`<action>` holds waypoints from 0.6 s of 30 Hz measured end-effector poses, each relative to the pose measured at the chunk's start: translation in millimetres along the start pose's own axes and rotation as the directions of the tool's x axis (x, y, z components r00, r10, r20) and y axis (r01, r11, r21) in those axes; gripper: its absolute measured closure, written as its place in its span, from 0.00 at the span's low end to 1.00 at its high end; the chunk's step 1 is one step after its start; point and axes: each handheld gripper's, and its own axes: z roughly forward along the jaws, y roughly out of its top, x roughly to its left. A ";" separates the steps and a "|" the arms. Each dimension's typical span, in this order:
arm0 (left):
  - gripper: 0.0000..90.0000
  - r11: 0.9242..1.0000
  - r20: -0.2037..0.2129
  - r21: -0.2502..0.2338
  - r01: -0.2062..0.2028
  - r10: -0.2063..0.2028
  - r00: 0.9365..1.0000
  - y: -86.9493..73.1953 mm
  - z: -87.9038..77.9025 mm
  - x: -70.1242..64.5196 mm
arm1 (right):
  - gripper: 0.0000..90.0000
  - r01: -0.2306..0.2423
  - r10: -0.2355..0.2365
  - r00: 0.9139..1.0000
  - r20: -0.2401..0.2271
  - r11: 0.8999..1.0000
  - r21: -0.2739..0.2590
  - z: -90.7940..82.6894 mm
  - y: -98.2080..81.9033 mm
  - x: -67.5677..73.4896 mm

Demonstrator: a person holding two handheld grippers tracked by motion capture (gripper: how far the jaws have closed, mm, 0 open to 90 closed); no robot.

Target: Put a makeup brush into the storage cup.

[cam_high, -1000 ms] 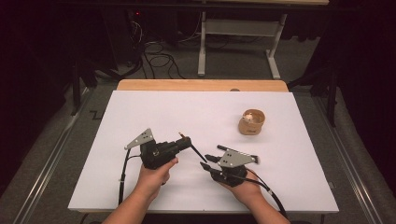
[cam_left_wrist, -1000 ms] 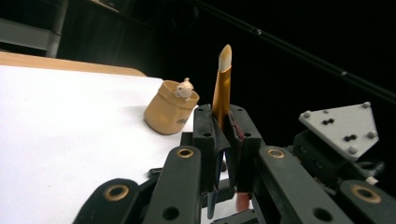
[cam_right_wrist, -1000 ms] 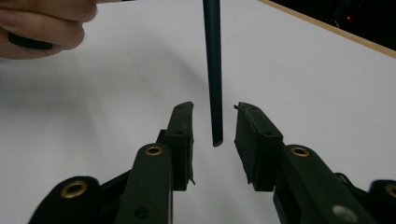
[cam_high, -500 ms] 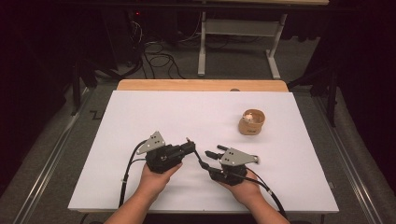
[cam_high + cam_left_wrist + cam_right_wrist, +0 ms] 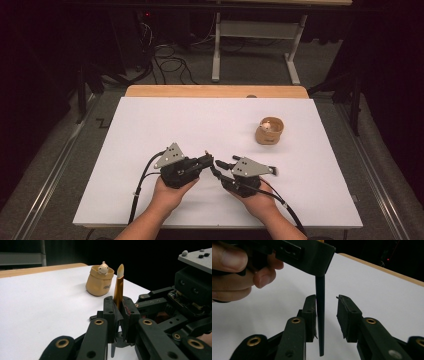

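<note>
**Mia:** What is the left tool (image 5: pixel 209 159) holding?

**Ben:** A thin stick, maybe a little brush (image 5: pixel 118 287). It has a gold part and a pale tip that points up. The left tool's jaws are squeezed tight on it.

**Mia:** Where is the brush?

**Ben:** Near the front of the white worktop (image 5: pixel 150 125), between the two hands. Its dark handle (image 5: pixel 320 320) hangs down between the jaws of the right tool (image 5: pixel 326 315).

**Mia:** Is the right tool squeezing it too?

**Ben:** No. Its jaws have just been closing in, but they are apart. The handle is right next to one pad (image 5: pixel 310 315). The other pad has a gap beside it.

**Mia:** What is that tan thing?

**Ben:** A small pot (image 5: pixel 269 131) shaped like a bag, with a tiny animal (image 5: pixel 103 267) peeking out. It sits farther back on the worktop, well apart from both tools.
</note>
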 end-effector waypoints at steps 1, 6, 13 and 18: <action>0.93 1.000 -0.001 0.001 -0.003 0.003 1.000 0.1 0.3 -0.8 | 0.81 0.000 0.000 1.000 0.000 1.000 0.000 0.0 0.0 0.0; 0.93 1.000 -0.008 0.010 -0.015 0.015 1.000 0.6 1.8 -3.9 | 0.82 0.002 -0.002 1.000 -0.005 1.000 0.000 -0.9 2.1 2.6; 0.93 0.999 -0.015 0.017 -0.034 0.034 0.999 0.9 4.2 -8.5 | 0.86 0.012 -0.012 1.000 -0.003 1.000 -0.008 -2.7 4.1 1.6; 0.93 0.999 -0.016 0.020 -0.044 0.044 0.999 0.7 4.4 -9.5 | 0.89 0.017 -0.018 1.000 -0.012 1.000 -0.009 -2.4 3.9 2.3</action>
